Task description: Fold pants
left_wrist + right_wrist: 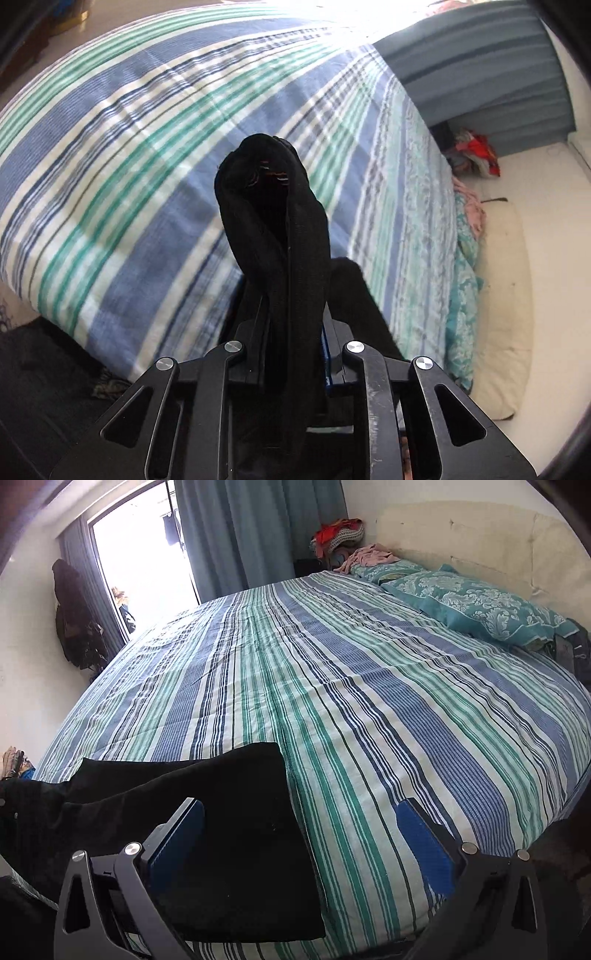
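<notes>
Left gripper [291, 295] is clamped on a bunched end of the black pants [207, 834] above the striped bedspread [369, 709], while right gripper [299, 853], jaws apart, hovers over the near-left pant legs; carry that end across evenly, keeping edges aligned.

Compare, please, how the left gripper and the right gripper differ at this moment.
The left gripper is shut on bunched black fabric pants; the right gripper stands open, gripping nothing. The left lifts cloth off the striped blue-green bedsheet; the right hovers above flat pants. Both have blue pads.
</notes>
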The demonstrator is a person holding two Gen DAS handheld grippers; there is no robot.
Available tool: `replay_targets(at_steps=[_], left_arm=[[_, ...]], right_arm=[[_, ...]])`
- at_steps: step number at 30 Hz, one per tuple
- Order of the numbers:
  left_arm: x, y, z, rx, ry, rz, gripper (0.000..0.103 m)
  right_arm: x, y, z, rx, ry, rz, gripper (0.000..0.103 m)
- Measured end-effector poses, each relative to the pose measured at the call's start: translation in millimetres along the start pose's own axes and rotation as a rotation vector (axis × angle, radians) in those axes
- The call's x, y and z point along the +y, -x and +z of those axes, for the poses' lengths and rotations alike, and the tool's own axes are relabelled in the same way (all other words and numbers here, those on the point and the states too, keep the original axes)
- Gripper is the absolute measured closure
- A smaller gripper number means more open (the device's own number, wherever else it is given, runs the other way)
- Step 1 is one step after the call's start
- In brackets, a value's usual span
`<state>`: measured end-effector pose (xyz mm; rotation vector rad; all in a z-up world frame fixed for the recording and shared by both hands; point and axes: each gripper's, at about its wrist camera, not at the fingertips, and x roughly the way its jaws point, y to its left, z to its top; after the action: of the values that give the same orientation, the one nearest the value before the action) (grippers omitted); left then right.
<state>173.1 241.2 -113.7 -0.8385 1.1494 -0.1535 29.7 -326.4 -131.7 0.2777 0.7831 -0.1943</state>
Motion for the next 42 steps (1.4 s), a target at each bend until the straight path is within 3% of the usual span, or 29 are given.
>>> replay_targets(at_steps=[4, 7, 10, 13, 14, 16, 18, 21, 23, 27, 30, 32, 34, 36, 39, 42], left_arm=[[-80.4, -14.6, -32.7, 0.038, -0.1, -0.094, 0.084], [-139.8, -48.9, -62.4, 0.092, -0.184, -0.123, 0.084], [-179.2, -99.0, -94.7, 0.152, -0.27, -0.075, 0.084], [-198.7, -159.4, -123.2, 0.193, -0.349, 0.025, 0.079], [-200.9, -177.3, -132.0, 0.197, -0.385, 0.058, 0.075], [-201.5, -214.3, -147.7, 0.254, -0.45, 0.084, 0.058], [-200.4, -233.3, -160.5, 0.312, -0.472, 0.105, 0.056], [-213.1, -205.0, -169.2, 0.276, -0.546, 0.022, 0.037], [-217.8, -171.9, -165.0, 0.219, -0.591, -0.029, 0.032], [-190.6, -108.1, -127.7, 0.018, -0.591, 0.008, 0.019], [-139.4, -80.7, -99.6, -0.104, -0.513, 0.09, 0.019], [-98.0, -71.7, -85.5, -0.165, -0.443, 0.175, 0.019], [-56.0, -71.2, -79.9, -0.193, -0.366, 0.225, 0.019], [-20.3, -70.7, -81.9, -0.212, -0.298, 0.259, 0.019], [15.8, -75.9, -87.1, -0.219, -0.231, 0.32, 0.02], [29.3, -74.7, -82.9, -0.216, -0.174, 0.336, 0.02]], right_arm=[[-11.2, -2.4, 1.8, 0.01, -0.058, 0.015, 0.0], [-21.3, -0.8, 3.4, 0.002, -0.099, 0.015, 0.0], [-31.8, 4.9, 4.5, -0.018, -0.132, 0.009, 0.0], [-44.3, 9.9, 5.3, -0.037, -0.179, 0.038, 0.0], [-49.1, 12.0, 5.5, -0.046, -0.201, 0.064, 0.0], [-62.0, 16.2, 4.5, -0.072, -0.279, 0.187, 0.0], [-74.5, 18.5, 3.4, -0.092, -0.367, 0.353, 0.0], [-81.0, 24.1, 2.6, -0.122, -0.406, 0.472, 0.0], [-78.1, 22.9, 2.5, -0.106, -0.405, 0.538, 0.0], [-40.5, 13.4, 3.0, -0.004, -0.285, 0.691, 0.0], [14.9, 5.0, -1.1, 0.111, -0.057, 0.775, 0.005], [52.0, -3.4, -5.3, 0.185, 0.119, 0.768, 0.012], [81.8, -15.0, -9.2, 0.245, 0.269, 0.752, 0.019], [97.8, -30.9, -10.2, 0.307, 0.338, 0.737, 0.02], [102.6, -55.1, -6.2, 0.371, 0.35, 0.714, 0.022], [103.8, -76.5, -7.0, 0.481, 0.335, 0.774, 0.023]])
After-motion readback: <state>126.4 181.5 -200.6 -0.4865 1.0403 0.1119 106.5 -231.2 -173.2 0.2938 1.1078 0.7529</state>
